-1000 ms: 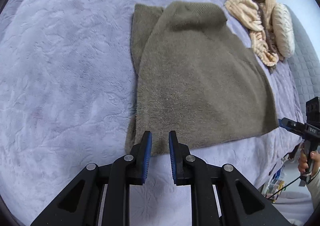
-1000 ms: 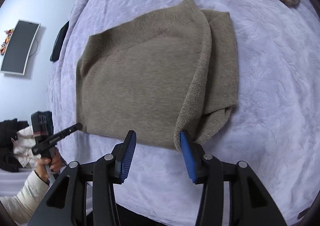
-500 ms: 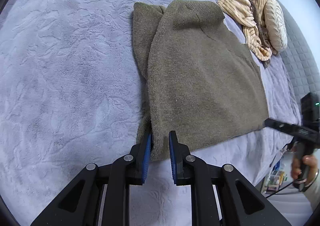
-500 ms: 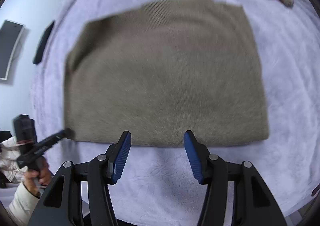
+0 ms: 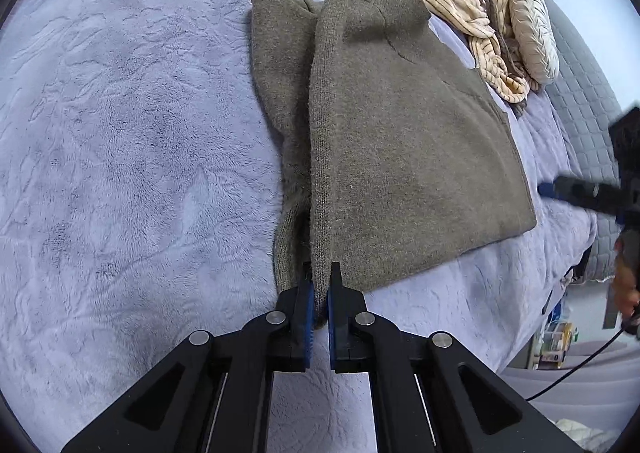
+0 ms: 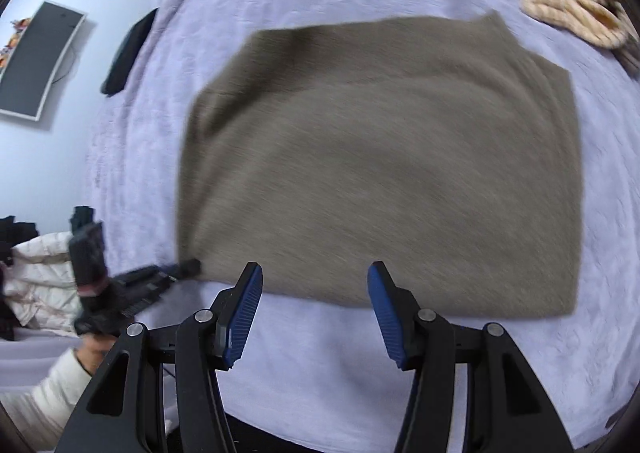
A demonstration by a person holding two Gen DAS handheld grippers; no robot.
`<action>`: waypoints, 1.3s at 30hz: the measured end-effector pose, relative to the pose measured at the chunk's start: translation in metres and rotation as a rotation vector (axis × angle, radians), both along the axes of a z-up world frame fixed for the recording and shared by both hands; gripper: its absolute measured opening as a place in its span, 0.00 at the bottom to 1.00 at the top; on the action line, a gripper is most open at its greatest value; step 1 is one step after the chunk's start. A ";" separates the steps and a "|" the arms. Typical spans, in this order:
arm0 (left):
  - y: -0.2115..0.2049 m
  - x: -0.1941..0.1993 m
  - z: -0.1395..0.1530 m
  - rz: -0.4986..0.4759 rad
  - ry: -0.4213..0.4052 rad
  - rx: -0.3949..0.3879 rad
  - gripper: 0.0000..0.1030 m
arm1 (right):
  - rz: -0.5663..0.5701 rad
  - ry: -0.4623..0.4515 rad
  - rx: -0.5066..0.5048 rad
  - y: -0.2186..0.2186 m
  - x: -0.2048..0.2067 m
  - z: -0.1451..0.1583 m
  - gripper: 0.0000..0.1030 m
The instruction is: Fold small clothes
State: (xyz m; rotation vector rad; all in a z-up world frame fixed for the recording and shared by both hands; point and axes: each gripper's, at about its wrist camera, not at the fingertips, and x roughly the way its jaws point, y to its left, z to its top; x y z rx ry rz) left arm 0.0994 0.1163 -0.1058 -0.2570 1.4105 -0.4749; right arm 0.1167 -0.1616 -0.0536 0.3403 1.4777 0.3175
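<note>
- The left claw is pinching the near corner of the olive knit sweater; 1 second ago its fingers stood slightly apart just short of that hem, with nothing between them.
- The sweater lies on the lavender bedspread, its left side folded over so that a narrow strip of the lower layer shows beside the fold.
- The fold's near end is raised slightly at the left claw, leaving a dark gap between the 2 layers.
- The right claw is spread wide and holds nothing; it sits just short of the sweater's near edge. 1 second ago its right finger touched a folded flap there.
- In the right wrist view that flap no longer shows; the sweater now presents as a single flat panel, blurred by motion.
- A heap of cream striped clothes lies near the sweater's far corner, on the bedspread.
- The left claw appears at the sweater's left near corner in the right wrist view.
</note>
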 end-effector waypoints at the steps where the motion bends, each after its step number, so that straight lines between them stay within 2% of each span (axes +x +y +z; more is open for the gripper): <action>1: -0.001 -0.001 0.001 -0.001 -0.009 0.007 0.05 | 0.017 -0.005 0.012 0.010 0.011 0.004 0.63; 2: -0.002 -0.002 0.002 -0.001 -0.019 0.019 0.05 | 0.034 -0.012 0.017 0.020 0.023 0.006 0.68; 5: -0.013 -0.007 0.008 -0.029 -0.075 0.090 0.05 | 0.090 -0.029 0.010 0.057 0.072 0.010 0.68; 9: -0.033 -0.017 0.013 -0.062 -0.146 0.174 0.05 | 0.198 -0.064 -0.105 0.120 0.141 0.015 0.69; 13: -0.049 -0.024 0.015 -0.085 -0.188 0.217 0.05 | 0.323 0.060 -0.323 0.182 0.179 -0.018 0.72; 17: -0.054 -0.025 0.019 -0.086 -0.203 0.227 0.05 | 0.509 0.094 -0.613 0.221 0.173 -0.061 0.72; 18: -0.052 -0.024 0.019 -0.081 -0.203 0.222 0.05 | 0.526 0.087 -0.655 0.220 0.171 -0.066 0.71; 19: -0.051 -0.023 0.020 -0.075 -0.201 0.216 0.05 | 0.520 0.076 -0.676 0.215 0.170 -0.066 0.58; 20: -0.049 -0.022 0.021 -0.069 -0.200 0.208 0.05 | 0.504 0.066 -0.677 0.207 0.169 -0.064 0.17; 21: -0.047 -0.021 0.021 -0.064 -0.200 0.200 0.05 | 0.464 0.056 -0.653 0.193 0.169 -0.058 0.05; 22: -0.045 -0.020 0.022 -0.059 -0.199 0.192 0.05 | 0.425 0.050 -0.628 0.182 0.169 -0.053 0.08; 23: -0.043 -0.019 0.023 -0.053 -0.199 0.184 0.05 | 0.346 0.028 -0.556 0.161 0.171 -0.040 0.08; 25: -0.039 -0.017 0.024 -0.040 -0.191 0.166 0.05 | 0.231 -0.002 -0.401 0.136 0.175 -0.022 0.08; 26: -0.036 -0.017 0.023 -0.033 -0.186 0.158 0.05 | 0.171 -0.019 -0.290 0.122 0.175 -0.013 0.08; 28: -0.033 -0.016 0.022 -0.030 -0.184 0.159 0.05 | 0.163 -0.061 -0.145 0.119 0.176 -0.005 0.08; 29: -0.032 -0.016 0.021 -0.031 -0.182 0.167 0.05 | 0.184 -0.073 -0.123 0.126 0.177 -0.005 0.08; 30: -0.032 -0.016 0.018 -0.030 -0.178 0.175 0.06 | 0.195 -0.070 -0.102 0.134 0.180 -0.008 0.08; 32: -0.025 -0.015 0.016 -0.004 -0.161 0.178 0.06 | 0.206 -0.018 0.025 0.147 0.183 -0.021 0.12; 33: -0.020 -0.015 0.017 0.020 -0.154 0.172 0.06 | 0.205 0.002 0.050 0.158 0.179 -0.030 0.12; 35: -0.008 -0.014 0.021 0.066 -0.139 0.134 0.06 | 0.197 0.013 0.021 0.166 0.173 -0.033 0.30; 36: -0.002 -0.014 0.025 0.088 -0.139 0.133 0.08 | 0.195 0.008 0.020 0.166 0.170 -0.034 0.48; 37: 0.003 -0.013 0.027 0.103 -0.138 0.134 0.08 | 0.192 0.004 0.029 0.164 0.167 -0.032 0.60; 39: 0.012 -0.014 0.032 0.130 -0.131 0.132 0.08 | 0.192 -0.002 0.032 0.156 0.158 -0.026 0.61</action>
